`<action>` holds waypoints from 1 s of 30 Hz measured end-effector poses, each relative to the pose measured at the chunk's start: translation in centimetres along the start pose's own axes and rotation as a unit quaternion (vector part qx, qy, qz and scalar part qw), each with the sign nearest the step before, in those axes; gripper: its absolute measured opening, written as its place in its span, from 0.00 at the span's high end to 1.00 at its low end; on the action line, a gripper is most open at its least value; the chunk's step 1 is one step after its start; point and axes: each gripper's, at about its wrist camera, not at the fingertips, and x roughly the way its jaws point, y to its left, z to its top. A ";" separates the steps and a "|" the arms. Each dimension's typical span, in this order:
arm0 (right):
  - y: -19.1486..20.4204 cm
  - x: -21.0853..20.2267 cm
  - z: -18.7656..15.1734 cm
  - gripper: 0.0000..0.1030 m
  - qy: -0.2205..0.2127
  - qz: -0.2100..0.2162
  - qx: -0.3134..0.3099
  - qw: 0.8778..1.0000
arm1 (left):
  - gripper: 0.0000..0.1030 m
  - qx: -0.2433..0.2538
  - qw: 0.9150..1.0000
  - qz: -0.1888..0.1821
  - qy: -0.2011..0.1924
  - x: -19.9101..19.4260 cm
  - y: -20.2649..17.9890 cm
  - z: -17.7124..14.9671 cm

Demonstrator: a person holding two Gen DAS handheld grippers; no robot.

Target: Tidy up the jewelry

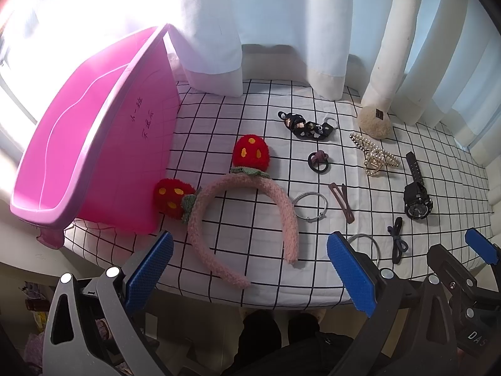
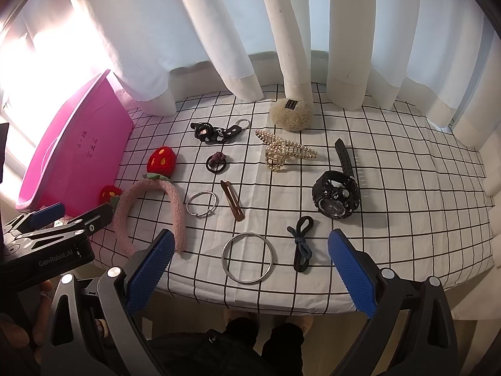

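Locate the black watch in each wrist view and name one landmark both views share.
Left wrist view: the watch lies at the right, beside the gold claw clip.
Right wrist view: the watch lies right of centre, beyond the dark bow tie.
Shared landmark: the pink bin, at the left in both.

headband (image 2: 147, 210) 1 | bangles (image 2: 248, 257) 2 | hair ties (image 2: 302, 244) perhaps 3 | clips (image 2: 286, 153) 2 | watch (image 2: 336, 199) 1 | bin (image 2: 75, 156) 1
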 end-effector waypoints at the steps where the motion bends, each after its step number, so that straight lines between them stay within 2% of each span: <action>1: 0.1 0.0 -0.1 0.09 0.000 0.000 0.000 1.000 | 0.06 0.000 1.000 0.000 0.000 0.0 0.0 -0.1; 8: -1.0 0.0 -0.5 0.09 -0.001 0.007 0.006 1.000 | 0.06 -0.009 1.000 -0.001 0.003 0.5 0.1 -1.0; 11: -2.9 0.5 -1.3 0.09 0.005 0.012 0.024 1.000 | 0.06 -0.025 0.999 -0.018 0.014 1.8 0.6 -1.9; 15: -5.3 1.8 -2.7 0.09 0.013 0.001 0.041 0.999 | 0.06 -0.044 0.998 -0.019 0.030 3.7 1.4 -3.2; 20: -7.7 3.4 -3.8 0.09 0.014 -0.013 0.041 0.999 | 0.06 -0.070 0.997 -0.004 0.032 5.5 2.4 -4.9; 30: -11.6 6.6 -2.6 0.09 0.003 -0.021 0.052 0.998 | 0.06 -0.121 0.992 -0.006 0.026 8.8 2.1 -5.0</action>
